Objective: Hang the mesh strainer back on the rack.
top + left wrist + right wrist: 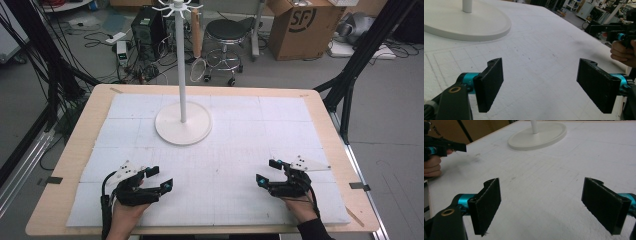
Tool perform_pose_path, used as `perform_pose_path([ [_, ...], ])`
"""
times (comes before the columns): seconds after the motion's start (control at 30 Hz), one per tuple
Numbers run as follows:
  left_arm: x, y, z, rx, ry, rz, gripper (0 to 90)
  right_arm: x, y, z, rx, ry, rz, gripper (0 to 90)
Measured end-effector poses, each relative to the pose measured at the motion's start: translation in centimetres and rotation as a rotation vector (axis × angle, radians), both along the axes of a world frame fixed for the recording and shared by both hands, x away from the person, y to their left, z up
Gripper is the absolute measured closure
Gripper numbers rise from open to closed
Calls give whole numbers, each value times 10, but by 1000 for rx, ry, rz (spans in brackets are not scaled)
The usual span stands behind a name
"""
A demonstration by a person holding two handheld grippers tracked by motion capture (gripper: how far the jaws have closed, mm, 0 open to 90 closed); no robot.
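The left gripper (159, 178) and the right gripper (267, 171) rest low over the white mat (235, 125) on the table (75, 150), both with jaws wide apart and empty. The white stand (183, 125) is farther away, between them.

High view downward from the near edge; both gripper views low, close, toward the shared white stand base (183, 129)
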State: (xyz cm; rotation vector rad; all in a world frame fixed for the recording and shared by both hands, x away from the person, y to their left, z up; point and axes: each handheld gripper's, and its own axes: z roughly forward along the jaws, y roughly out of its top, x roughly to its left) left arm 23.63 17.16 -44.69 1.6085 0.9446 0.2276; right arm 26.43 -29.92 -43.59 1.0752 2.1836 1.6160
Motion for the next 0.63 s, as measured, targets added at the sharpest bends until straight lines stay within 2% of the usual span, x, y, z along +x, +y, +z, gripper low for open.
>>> perform_pose_path([
  [0.2,0,-2,0,6,2,-3,221,0,2,-2,-16,3,1,156],
  [0.5,0,-1,0,7,1,-4,221,1,2,-2,-13,0,3,154],
  [0.63,0,-1,0,9,0,-4,221,1,2,-2,-38,-8,-4,154],
])
